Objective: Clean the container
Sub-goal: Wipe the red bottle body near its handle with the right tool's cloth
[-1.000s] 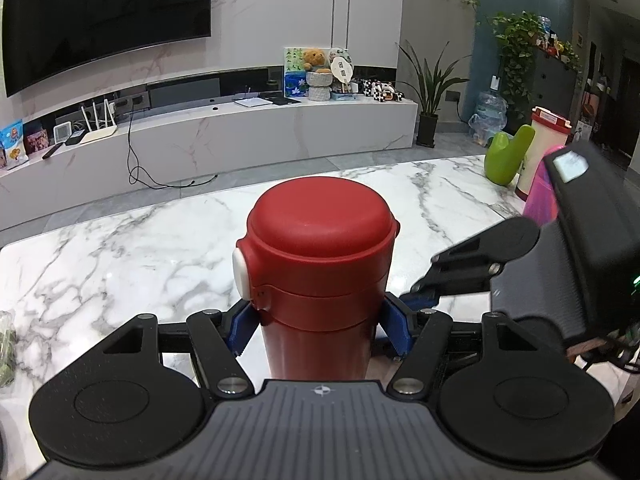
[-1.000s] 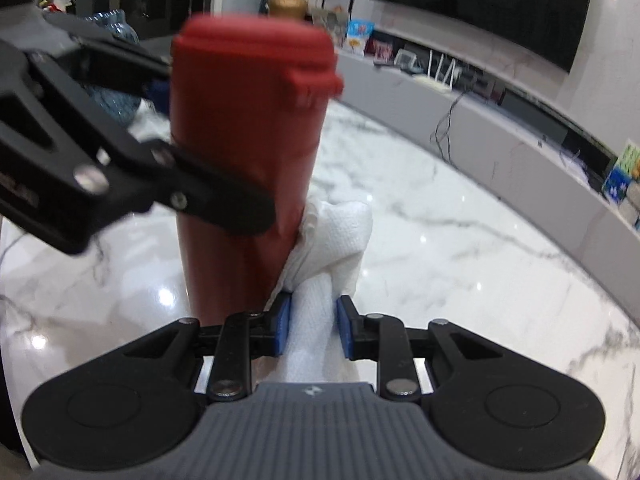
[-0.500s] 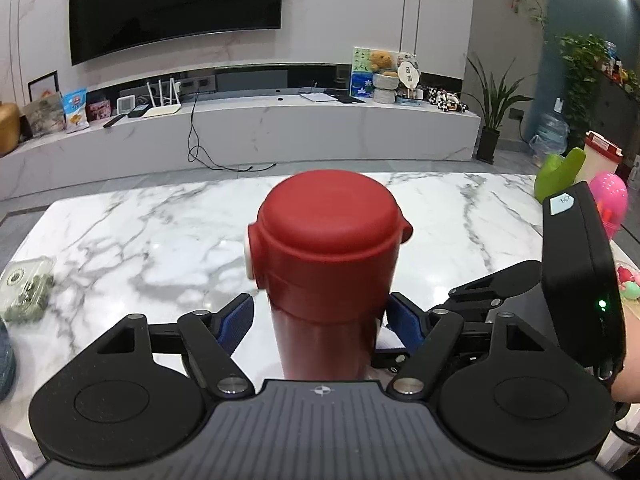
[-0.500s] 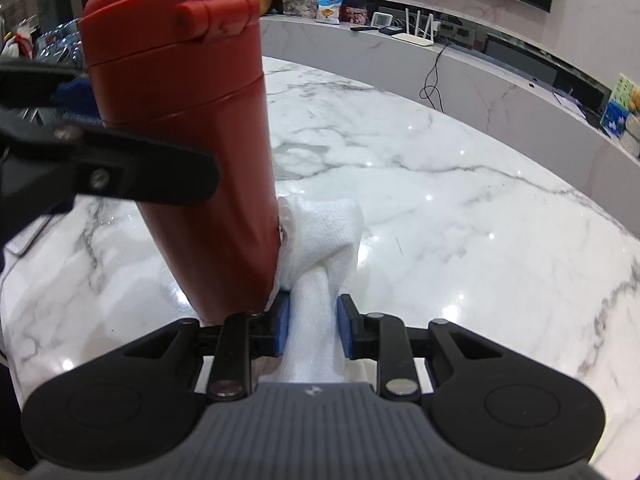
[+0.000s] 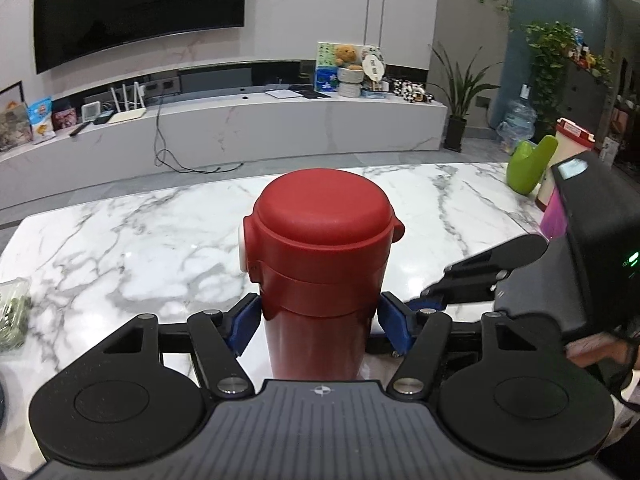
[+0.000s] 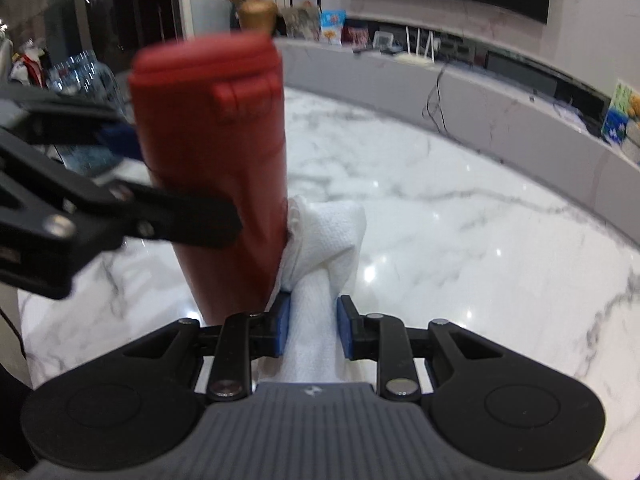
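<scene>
At frame centre the left gripper [image 5: 318,322] clamps the red flask [image 5: 320,264] while the right gripper [image 6: 311,326], closed on a cloth [image 6: 326,240], presses its side: wiping seems underway, calling for firm contact.

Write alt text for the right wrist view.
The right gripper clamps a wad of white paper towel against the side of an upright red flask, which the left gripper's black fingers hold above a glossy white marble table.

No legible text anywhere; the round sign [image 5: 375,67] far beyond the claw carries characters too small to read.
</scene>
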`<state>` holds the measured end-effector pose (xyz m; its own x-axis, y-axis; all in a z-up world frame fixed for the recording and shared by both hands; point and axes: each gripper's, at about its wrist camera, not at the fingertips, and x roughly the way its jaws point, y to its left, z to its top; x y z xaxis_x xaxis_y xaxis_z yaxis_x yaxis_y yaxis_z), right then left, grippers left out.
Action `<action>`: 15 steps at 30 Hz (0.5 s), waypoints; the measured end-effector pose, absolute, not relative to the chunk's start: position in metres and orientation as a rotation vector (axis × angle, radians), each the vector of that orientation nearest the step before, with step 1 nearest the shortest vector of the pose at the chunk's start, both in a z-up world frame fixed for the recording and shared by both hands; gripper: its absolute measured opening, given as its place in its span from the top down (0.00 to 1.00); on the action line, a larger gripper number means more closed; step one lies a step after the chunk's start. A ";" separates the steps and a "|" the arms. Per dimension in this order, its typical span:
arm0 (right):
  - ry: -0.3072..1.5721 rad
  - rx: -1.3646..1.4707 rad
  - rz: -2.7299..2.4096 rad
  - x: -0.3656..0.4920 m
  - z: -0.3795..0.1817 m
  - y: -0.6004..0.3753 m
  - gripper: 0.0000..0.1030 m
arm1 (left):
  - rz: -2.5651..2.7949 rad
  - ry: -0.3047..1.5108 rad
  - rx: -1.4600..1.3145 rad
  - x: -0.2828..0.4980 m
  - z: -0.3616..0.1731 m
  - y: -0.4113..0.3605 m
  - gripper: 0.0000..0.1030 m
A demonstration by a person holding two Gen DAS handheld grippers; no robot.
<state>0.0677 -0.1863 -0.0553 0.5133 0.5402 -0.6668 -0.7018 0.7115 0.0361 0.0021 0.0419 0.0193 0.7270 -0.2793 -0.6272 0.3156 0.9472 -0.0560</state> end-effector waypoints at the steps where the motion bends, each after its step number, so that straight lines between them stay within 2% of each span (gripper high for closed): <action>1: 0.682 -0.246 0.760 0.068 -0.050 -0.188 0.73 | -0.335 0.683 0.054 0.004 0.019 0.043 0.40; 11: 0.503 -0.236 0.783 0.064 -0.017 -0.197 0.73 | -0.350 0.682 0.074 0.003 0.017 0.040 0.40; 15: 0.572 -0.273 0.787 0.073 -0.032 -0.187 0.73 | -0.343 0.684 0.078 0.004 0.017 0.041 0.40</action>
<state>0.0728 -0.1866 -0.0317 0.5655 0.5882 -0.5782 -0.7314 0.6816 -0.0220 0.0037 0.0409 0.0172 0.7215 -0.2846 -0.6313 0.3353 0.9412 -0.0411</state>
